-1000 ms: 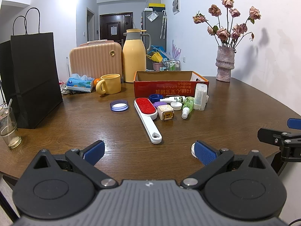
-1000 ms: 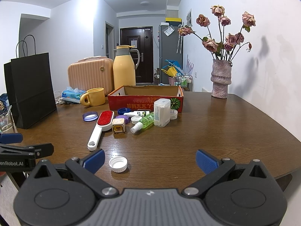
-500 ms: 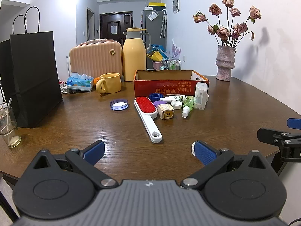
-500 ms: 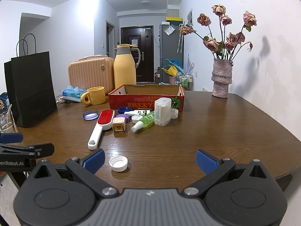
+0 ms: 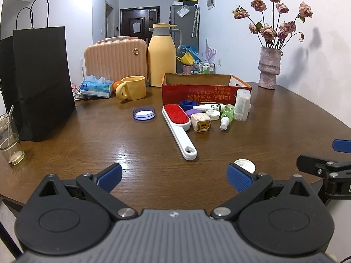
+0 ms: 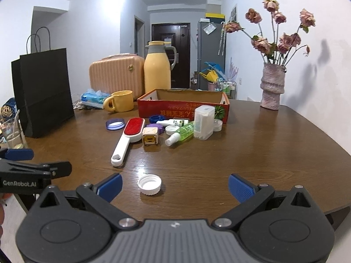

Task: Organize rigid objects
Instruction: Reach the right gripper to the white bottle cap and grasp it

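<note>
A red cardboard box (image 5: 206, 89) (image 6: 183, 107) stands open-topped mid-table. In front of it lie a red-and-white lint brush (image 5: 178, 127) (image 6: 128, 140), a beige cube (image 5: 200, 124) (image 6: 150, 136), a green spray bottle (image 5: 227, 115) (image 6: 181, 132), a white container (image 5: 241, 104) (image 6: 204, 121), a small white tube (image 6: 173, 122), several caps and a blue ring lid (image 5: 143, 114) (image 6: 114, 123). A white cap (image 6: 149, 184) (image 5: 244, 165) lies near the front edge. My left gripper (image 5: 174, 176) and right gripper (image 6: 174, 185) both hang open and empty over the front edge.
A black paper bag (image 5: 37, 83) and a glass (image 5: 9, 140) stand at the left. Behind are a yellow mug (image 5: 131, 87), tissue pack (image 5: 96, 86), peach case (image 5: 116, 60) and yellow jug (image 5: 162, 55). A vase of dried roses (image 5: 269, 70) stands at the back right.
Both grippers have crept slightly forward toward the table; the items look a little nearer. Nothing on the table has moved and both grippers stay open.
</note>
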Available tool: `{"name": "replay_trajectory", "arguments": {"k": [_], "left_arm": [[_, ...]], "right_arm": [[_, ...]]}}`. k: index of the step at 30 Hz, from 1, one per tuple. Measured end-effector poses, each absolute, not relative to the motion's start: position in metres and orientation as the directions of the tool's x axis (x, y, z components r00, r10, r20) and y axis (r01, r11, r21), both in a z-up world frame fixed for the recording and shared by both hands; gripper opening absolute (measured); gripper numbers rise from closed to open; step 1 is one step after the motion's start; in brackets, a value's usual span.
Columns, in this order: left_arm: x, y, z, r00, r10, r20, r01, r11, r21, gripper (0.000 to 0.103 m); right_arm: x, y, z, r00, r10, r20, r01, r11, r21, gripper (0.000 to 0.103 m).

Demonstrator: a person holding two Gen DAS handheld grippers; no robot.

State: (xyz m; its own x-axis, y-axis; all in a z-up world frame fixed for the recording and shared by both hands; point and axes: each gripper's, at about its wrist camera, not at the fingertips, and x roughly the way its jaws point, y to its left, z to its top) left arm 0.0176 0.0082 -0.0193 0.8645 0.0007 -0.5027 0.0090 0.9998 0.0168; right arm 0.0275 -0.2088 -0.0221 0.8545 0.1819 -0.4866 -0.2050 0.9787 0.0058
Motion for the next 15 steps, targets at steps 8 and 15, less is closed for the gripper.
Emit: {"name": "replay_trajectory", "arguments": {"k": [8,15], "left_arm": [[0.029,0.015,-0.029,0.860,0.012,-0.510,-0.002,1.000,0.019,0.103],[0.040,0.020,-0.035,0.861,0.027,-0.507,-0.014,0.999,0.031,0.103]], "right_arm": [[0.046,-0.196,-0.034,0.827,0.214,-0.519,-0.239,0.971,0.019,0.103],[0.062,-0.188,-0.041,0.813,0.225,-0.537,-0.256,0.967,0.017,0.103]]}}
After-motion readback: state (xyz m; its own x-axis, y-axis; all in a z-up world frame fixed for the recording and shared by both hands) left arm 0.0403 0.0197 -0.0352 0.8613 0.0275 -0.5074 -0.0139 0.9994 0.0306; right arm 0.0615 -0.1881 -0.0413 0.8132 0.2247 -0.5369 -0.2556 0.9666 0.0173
